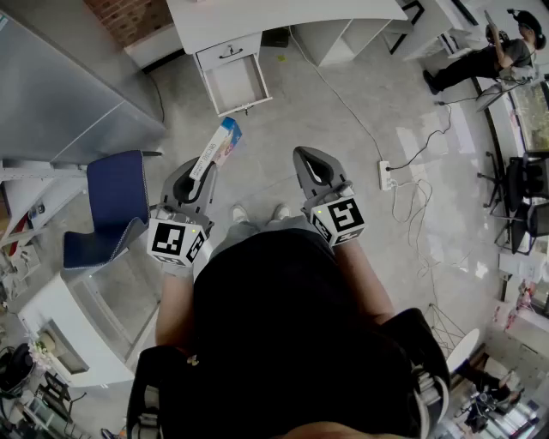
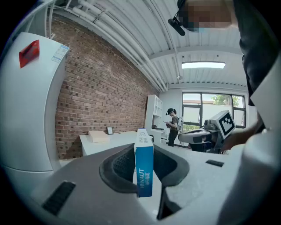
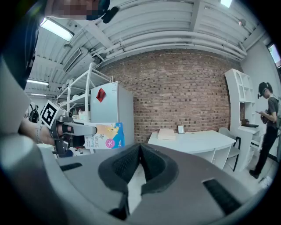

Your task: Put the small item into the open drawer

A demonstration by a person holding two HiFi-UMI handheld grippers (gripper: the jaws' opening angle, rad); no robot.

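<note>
A slim blue-and-white box (image 1: 220,146) (image 2: 144,166) stands upright between the jaws of my left gripper (image 1: 199,177) (image 2: 146,168), which is shut on its lower end. In the right gripper view the same box (image 3: 106,136) sticks out from the left gripper (image 3: 72,128). My right gripper (image 1: 310,158) (image 3: 140,150) is shut with its pads together and nothing in them. Both grippers hang side by side in the air in front of me. The open drawer (image 1: 238,85) juts out from under the white desk (image 1: 283,19) ahead, its bottom bare.
A blue chair (image 1: 116,204) stands at my left, beside a grey cabinet (image 1: 69,94). A power strip (image 1: 386,175) with trailing cables lies on the floor to the right. A person (image 1: 489,60) sits at the far right. A low white unit (image 1: 73,330) stands at lower left.
</note>
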